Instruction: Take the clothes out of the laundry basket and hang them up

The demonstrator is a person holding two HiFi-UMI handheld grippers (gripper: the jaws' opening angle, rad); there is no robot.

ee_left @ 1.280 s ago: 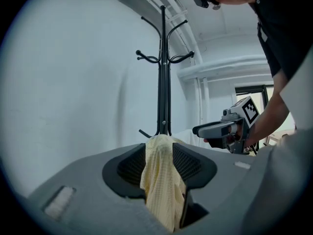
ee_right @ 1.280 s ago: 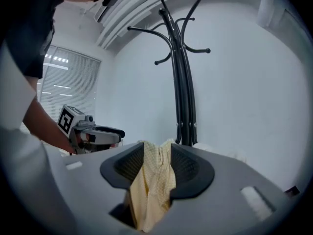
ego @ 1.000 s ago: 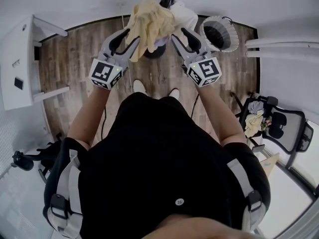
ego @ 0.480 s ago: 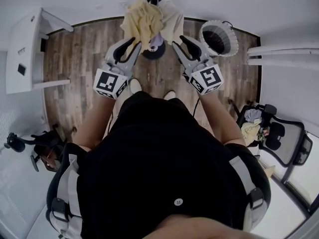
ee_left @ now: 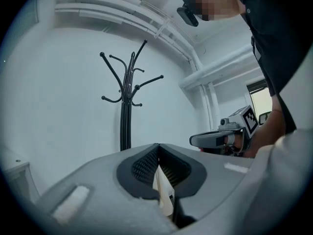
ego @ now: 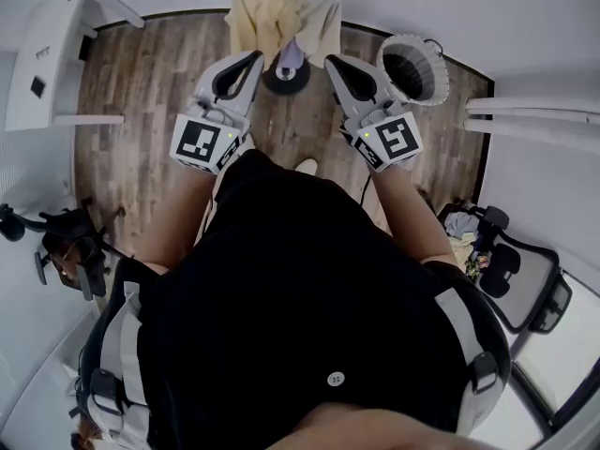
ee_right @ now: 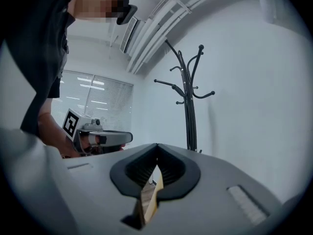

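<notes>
A yellow garment (ego: 265, 12) and a white garment (ego: 321, 12) hang on the black coat rack (ego: 284, 75) at the top of the head view. My left gripper (ego: 255, 56) and right gripper (ego: 330, 61) sit just short of them, apart from the cloth. Both have just been closing and are now shut with nothing between the jaws. The rack's upper hooks (ee_left: 128, 97) stand bare in the left gripper view, and they show too in the right gripper view (ee_right: 188, 102). The white laundry basket (ego: 412, 67) stands to the right of the rack.
A white desk (ego: 52, 50) stands at the left. Near the right wall, an office chair (ego: 511, 275) has clothes (ego: 459, 223) piled beside it. Another black chair (ego: 66, 251) is at the lower left. White pipes (ego: 534, 111) run along the right wall.
Both grippers have drawn back from the yellow garment, and their jaws have shut. The garment stays on the rack.
</notes>
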